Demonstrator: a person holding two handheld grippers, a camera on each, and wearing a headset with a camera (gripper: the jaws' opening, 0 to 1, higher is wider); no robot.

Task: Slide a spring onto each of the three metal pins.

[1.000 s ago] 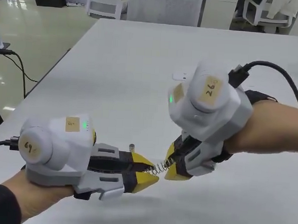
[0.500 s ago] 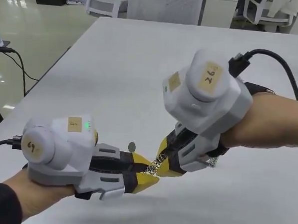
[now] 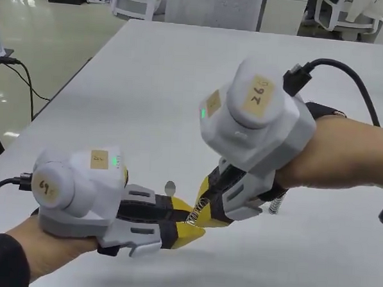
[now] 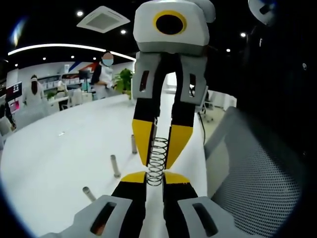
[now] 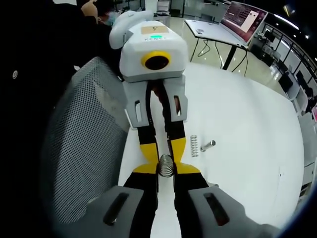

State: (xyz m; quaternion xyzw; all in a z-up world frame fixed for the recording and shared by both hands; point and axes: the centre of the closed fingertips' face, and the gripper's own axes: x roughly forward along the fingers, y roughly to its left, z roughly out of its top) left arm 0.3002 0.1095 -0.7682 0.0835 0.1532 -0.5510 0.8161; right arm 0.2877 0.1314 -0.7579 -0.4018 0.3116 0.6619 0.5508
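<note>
A short steel spring point(image 3: 195, 214) hangs in the air between my two grippers, which meet nose to nose above the white table point(image 3: 149, 96). My left gripper point(image 3: 190, 228) comes from the lower left and is shut on one end of the spring point(image 4: 157, 157). From the upper right, my right gripper point(image 3: 203, 211) is shut on the other end, seen end-on point(image 5: 167, 166). One metal pin point(image 3: 170, 188) stands just behind the tips. In the left gripper view three pins point(image 4: 115, 165) stand in a row on the table, left of the jaws.
A second spring point(image 3: 277, 202) rests on the table under my right hand; the right gripper view shows it point(image 5: 194, 145) beside a pin point(image 5: 208, 145). A mesh chair back point(image 4: 257, 168) is close behind. The table's left edge point(image 3: 79, 73) drops to the floor.
My right gripper has moved left and nearer to my left gripper, so less of the spring shows between them. The second spring has come into sight behind my right hand.
</note>
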